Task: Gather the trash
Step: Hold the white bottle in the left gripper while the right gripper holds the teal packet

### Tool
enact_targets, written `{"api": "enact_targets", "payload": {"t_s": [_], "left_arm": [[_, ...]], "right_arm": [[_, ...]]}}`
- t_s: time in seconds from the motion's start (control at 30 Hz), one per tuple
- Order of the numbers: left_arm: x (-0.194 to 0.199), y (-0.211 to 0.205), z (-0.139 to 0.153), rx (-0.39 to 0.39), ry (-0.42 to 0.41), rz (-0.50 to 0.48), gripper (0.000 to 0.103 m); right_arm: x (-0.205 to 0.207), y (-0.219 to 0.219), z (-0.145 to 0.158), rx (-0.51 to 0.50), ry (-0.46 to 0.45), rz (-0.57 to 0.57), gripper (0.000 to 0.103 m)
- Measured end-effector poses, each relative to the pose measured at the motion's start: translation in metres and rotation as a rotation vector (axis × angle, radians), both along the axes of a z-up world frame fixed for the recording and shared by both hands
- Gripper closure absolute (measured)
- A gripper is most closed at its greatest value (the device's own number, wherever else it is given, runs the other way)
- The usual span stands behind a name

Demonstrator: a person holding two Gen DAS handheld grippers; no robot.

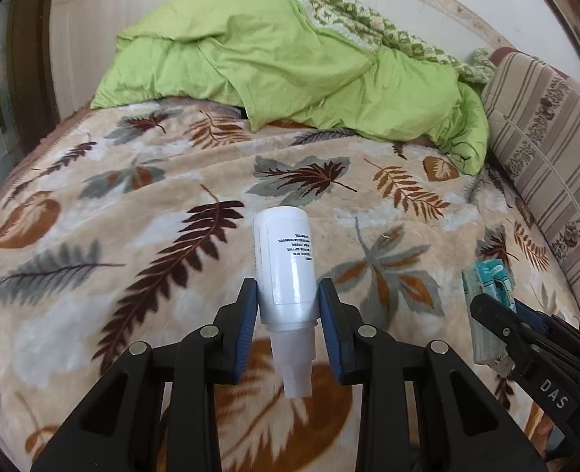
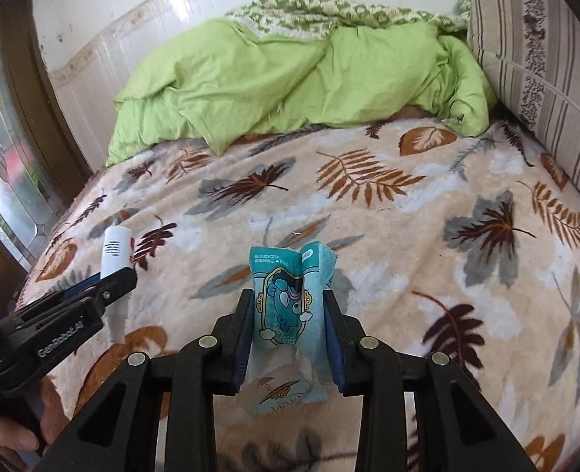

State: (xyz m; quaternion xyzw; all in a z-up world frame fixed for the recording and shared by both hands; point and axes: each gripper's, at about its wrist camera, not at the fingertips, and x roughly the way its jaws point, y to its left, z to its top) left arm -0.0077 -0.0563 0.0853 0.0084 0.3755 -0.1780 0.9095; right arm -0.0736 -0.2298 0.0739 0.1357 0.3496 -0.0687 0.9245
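A white plastic bottle [image 1: 286, 267] with a printed label and a clear cap pointing back at the camera is clamped between the blue pads of my left gripper [image 1: 288, 295], held above the bed. A light-blue tissue packet [image 2: 288, 306] with a cartoon picture is squeezed between the pads of my right gripper [image 2: 288, 303], also lifted off the blanket. From the left wrist view the right gripper [image 1: 498, 306] shows at the right with the packet [image 1: 482, 287]. From the right wrist view the left gripper [image 2: 120, 275] shows at the left with the bottle [image 2: 115, 251].
Below both grippers lies a beige blanket with a leaf pattern [image 1: 132, 204]. A crumpled green duvet [image 1: 274, 67] is piled at the far end. A striped cushion [image 1: 545, 149] runs along the right side. A glazed door [image 2: 2, 181] stands at the left. A hand [image 2: 18, 432] shows at the lower left.
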Motion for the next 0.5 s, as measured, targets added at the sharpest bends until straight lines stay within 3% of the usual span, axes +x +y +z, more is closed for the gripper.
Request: {"api": "enact_targets", "payload": {"t_s": [0.3,0.5], "left_arm": [[-0.096,0.036,0.008,0.095,-0.115,0.044,0.073],[-0.115,0.042,0.005,0.121,-0.157,0.069,0.073]], "right_arm": [[-0.059,0.033,0.007,-0.032,-0.042,0.055,0.068],[-0.083,0.039,0.0,-0.036,-0.026,0.061,0.068]]}}
